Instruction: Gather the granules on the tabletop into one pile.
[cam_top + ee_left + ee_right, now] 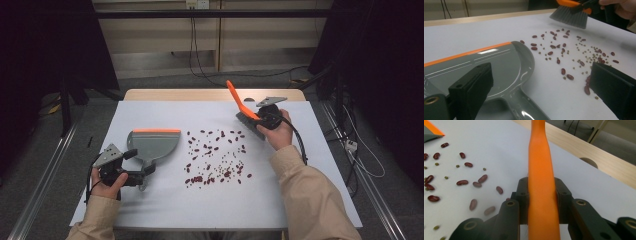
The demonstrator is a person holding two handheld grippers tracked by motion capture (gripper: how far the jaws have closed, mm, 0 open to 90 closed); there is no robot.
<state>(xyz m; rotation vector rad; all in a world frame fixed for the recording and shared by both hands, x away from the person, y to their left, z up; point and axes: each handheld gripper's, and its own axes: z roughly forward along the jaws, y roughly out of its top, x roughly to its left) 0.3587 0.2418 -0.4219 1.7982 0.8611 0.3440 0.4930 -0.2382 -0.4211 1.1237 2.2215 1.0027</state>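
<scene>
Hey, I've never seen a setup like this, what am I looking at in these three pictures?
A person sits at a white table with a hand-held gripper in each hand. One picture looks down from above; the other two come from cameras riding on each tool. Red beans and small green ones lie scattered mid-table. The right hand-held gripper clamps an orange brush by its handle. The left hand-held gripper sits at the handle of a grey dustpan lying flat; whether it grips is unclear.

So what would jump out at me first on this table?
The beans, dark red among tiny green ones, scattered mid-table. Right of them, the right hand-held gripper clamps the orange handle of a brush, bristles just beyond the beans. On the left lies a grey dustpan with an orange lip, its handle between the left hand-held gripper's open jaws.
</scene>
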